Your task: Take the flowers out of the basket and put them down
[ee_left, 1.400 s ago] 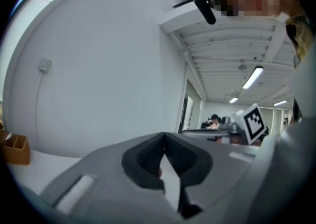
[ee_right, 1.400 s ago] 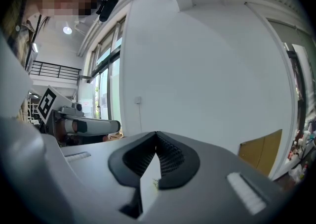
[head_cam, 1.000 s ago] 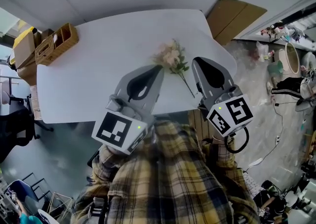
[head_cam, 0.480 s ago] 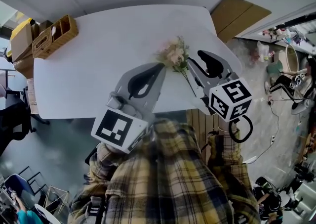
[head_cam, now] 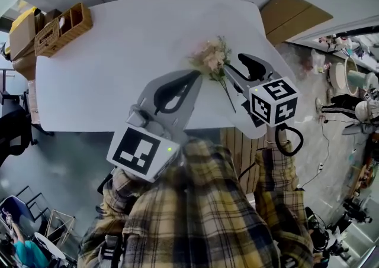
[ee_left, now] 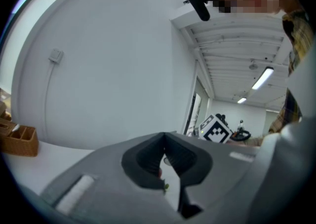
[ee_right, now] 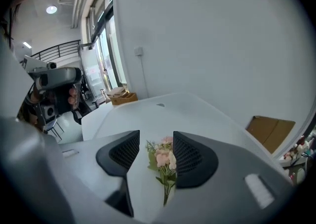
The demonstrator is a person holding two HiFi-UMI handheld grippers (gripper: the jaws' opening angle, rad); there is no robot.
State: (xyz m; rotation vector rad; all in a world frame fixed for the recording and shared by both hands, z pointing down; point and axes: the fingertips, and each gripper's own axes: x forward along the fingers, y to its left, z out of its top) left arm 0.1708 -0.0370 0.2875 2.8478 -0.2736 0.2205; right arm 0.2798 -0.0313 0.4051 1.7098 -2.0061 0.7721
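Observation:
A small bunch of pink flowers point(head_cam: 211, 60) lies flat on the white table point(head_cam: 118, 77), its stem pointing back towards me. In the right gripper view the flowers point(ee_right: 163, 160) sit on the table between the two jaws. My right gripper point(head_cam: 238, 67) point(ee_right: 154, 139) is opening, and its pads stand clear of the blooms on both sides. My left gripper point(head_cam: 194, 75) point(ee_left: 164, 135) hovers just left of the flowers, jaws together with nothing in them. The wicker basket point(head_cam: 62, 24) point(ee_right: 118, 98) stands at the far left corner.
A yellow box point(head_cam: 21, 30) sits beside the basket. A brown cardboard panel point(head_cam: 293, 15) leans past the table's far right corner. A wooden board point(head_cam: 235, 148) stands under the near edge. Cables and clutter point(head_cam: 349, 83) cover the floor at right.
The right gripper's jaws have spread apart and let go of the flower stem. The flowers now lie on the table. The left gripper has hardly moved.

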